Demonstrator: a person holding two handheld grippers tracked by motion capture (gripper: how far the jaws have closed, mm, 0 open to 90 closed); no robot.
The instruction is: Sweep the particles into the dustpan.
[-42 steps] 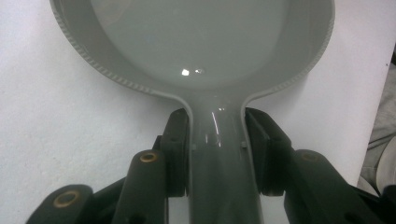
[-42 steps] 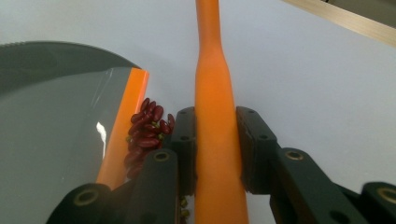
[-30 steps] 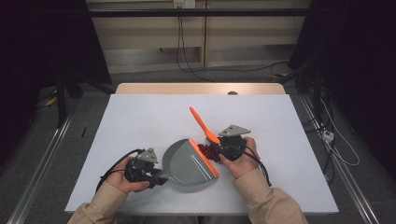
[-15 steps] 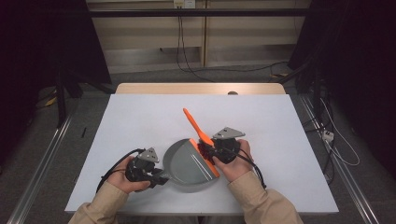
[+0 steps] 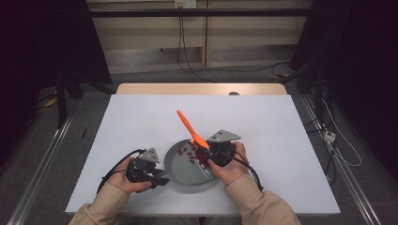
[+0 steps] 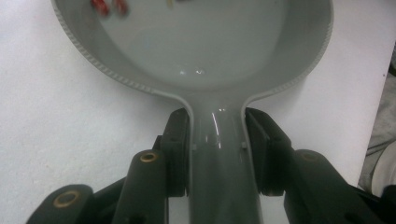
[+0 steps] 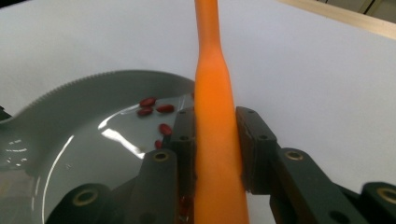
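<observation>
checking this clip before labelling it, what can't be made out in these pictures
- Orange spatula: working end hidden below the right gripper in the right gripper view.
- Red beans: blurred and cut by the top edge in the left gripper view; too small to count in the high view.
- Grey pan: handle end hidden between the left gripper jaws.

Grey pan (image 5: pixel 187 169) with a ridged rim, red beans (image 5: pixel 196 155), orange spatula (image 5: pixel 190 129) — white table (image 5: pixel 291 140).

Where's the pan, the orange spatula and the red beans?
pan (image 6: pixel 196 42), left gripper view, bare inside of its bowl
orange spatula (image 7: pixel 214 121), right gripper view, its handle between the fingers
red beans (image 7: pixel 156 108), right gripper view, beans lying in the pan
</observation>
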